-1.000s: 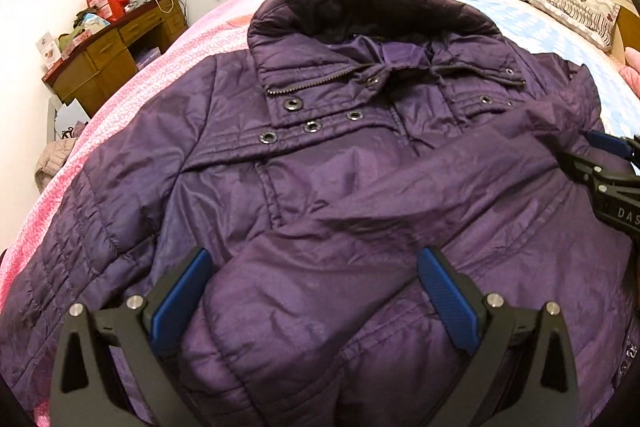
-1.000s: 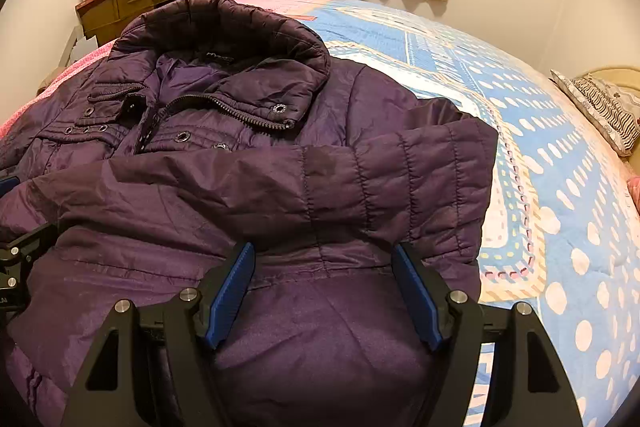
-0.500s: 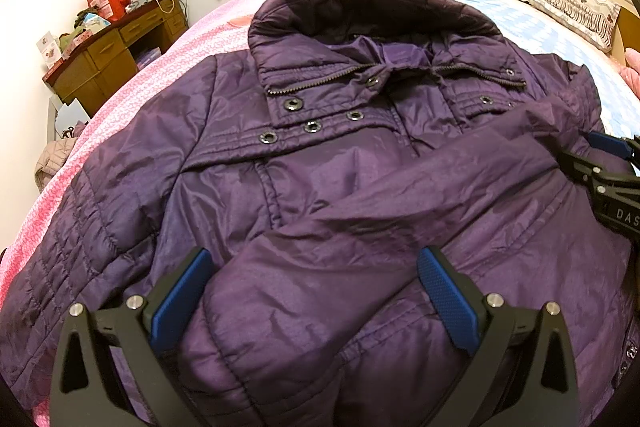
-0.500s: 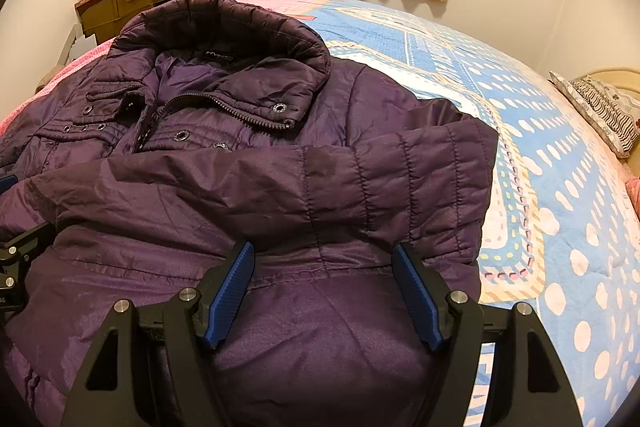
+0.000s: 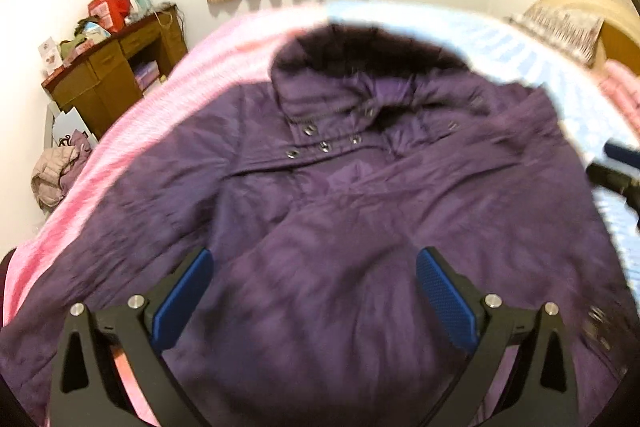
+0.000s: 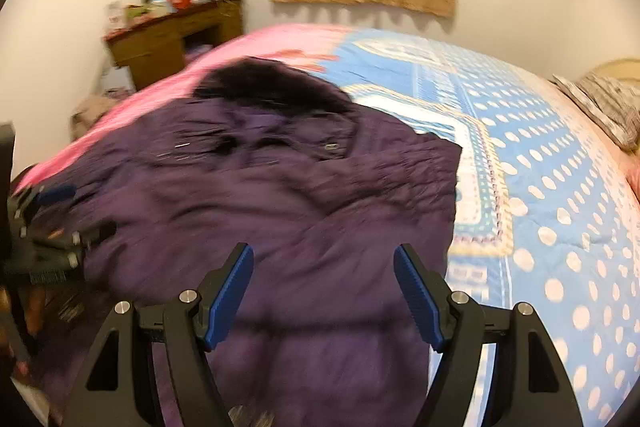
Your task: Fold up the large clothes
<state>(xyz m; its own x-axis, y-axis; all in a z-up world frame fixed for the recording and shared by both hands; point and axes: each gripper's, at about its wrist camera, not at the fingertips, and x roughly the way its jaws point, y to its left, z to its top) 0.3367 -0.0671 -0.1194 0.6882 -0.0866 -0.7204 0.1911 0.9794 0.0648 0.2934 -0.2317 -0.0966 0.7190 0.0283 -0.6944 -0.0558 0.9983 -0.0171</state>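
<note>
both grippers have lifted off the purple jacket (image 5: 360, 211) — left gripper (image 5: 312, 291) and right gripper (image 6: 324, 291) spread, empty.

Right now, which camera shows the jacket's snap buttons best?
The left wrist view: the snap buttons sit near centre below the jacket collar, individually distinguishable despite blur. The right wrist view shows that placket smeared by motion, with only faint glints.
</note>
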